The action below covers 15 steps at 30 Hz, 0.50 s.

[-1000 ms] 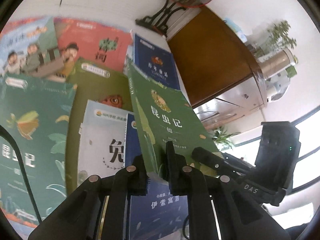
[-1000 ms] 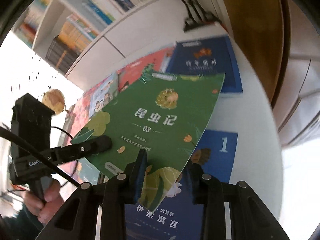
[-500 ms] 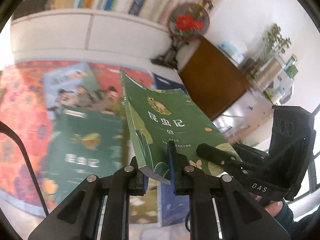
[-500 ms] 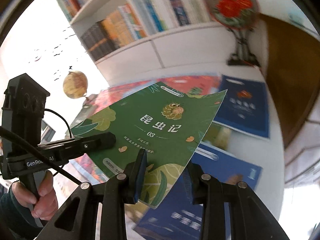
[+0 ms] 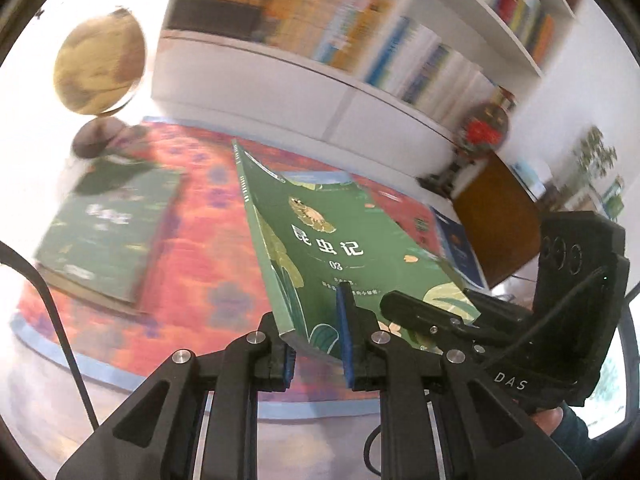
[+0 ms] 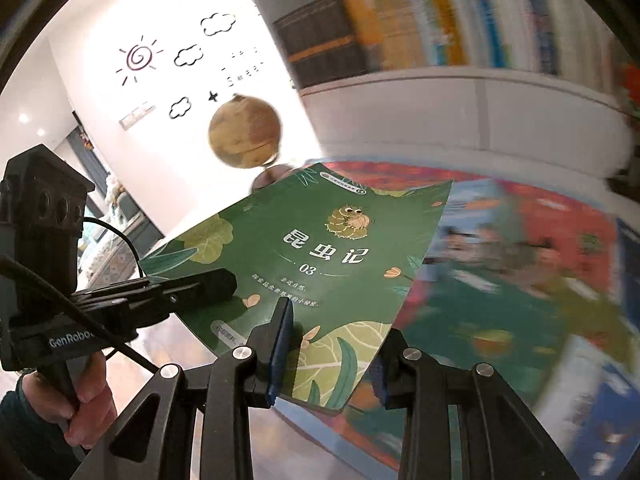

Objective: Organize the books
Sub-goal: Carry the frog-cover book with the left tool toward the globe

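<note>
Left wrist view: the left gripper [image 5: 316, 344] clamps the lower spine corner of a thin green paperback with a yellow insect and white title characters on its cover [image 5: 320, 248]; the fingers [image 5: 345, 332] press on either face of it. The book is held in the air, tilted, above an orange-red patterned cloth [image 5: 192, 264] covering the bench. A second green book [image 5: 104, 232] lies flat on the cloth to the left, blurred, near a tan globe on a dark stand [image 5: 100, 68]. White shelves filled with upright books [image 5: 360, 48] stand behind.

Right wrist view: the right gripper [image 6: 328, 360] grips the same green paperback by its near edge, one finger above the cover and one below. Blurred colourful books [image 6: 520, 264] lie on the bench to the right.
</note>
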Motion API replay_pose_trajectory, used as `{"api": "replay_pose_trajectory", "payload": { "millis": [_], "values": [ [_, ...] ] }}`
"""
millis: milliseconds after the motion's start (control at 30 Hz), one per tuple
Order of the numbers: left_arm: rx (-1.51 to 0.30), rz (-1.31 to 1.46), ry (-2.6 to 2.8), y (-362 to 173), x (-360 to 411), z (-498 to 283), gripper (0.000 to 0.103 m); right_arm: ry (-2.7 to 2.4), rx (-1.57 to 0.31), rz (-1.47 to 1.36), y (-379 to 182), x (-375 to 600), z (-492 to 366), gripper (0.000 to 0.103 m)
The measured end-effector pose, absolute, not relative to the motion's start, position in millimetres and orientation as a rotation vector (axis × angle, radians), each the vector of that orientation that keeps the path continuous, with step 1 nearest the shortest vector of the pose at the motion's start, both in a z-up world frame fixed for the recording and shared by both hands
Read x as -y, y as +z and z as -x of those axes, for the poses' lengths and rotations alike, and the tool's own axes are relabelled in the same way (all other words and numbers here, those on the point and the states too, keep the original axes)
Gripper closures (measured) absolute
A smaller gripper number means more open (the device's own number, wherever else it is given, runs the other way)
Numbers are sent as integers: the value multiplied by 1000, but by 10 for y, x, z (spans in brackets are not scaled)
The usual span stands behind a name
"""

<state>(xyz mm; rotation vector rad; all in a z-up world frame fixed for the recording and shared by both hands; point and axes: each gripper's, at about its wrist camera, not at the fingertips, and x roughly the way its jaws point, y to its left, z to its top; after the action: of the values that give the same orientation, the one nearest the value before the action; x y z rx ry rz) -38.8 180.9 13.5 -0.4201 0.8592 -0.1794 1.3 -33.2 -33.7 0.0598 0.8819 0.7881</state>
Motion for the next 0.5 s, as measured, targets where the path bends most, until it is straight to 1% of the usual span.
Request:
{"api": "replay_pose_trajectory", "payload": {
  "millis": [200,300,500],
  "values": [
    [-867,443,-165,-82,-2864,180,89,797,-917,-51,-548,-934,-192,70],
    [-876,467,-174,-245,-3334,-1,89,783,-936,-51,-614,-1369,-354,70],
    [-881,539,-179,-611,-3880,-281,89,723,-975,-14,-825,-1982,-666,70]
  ]
}}
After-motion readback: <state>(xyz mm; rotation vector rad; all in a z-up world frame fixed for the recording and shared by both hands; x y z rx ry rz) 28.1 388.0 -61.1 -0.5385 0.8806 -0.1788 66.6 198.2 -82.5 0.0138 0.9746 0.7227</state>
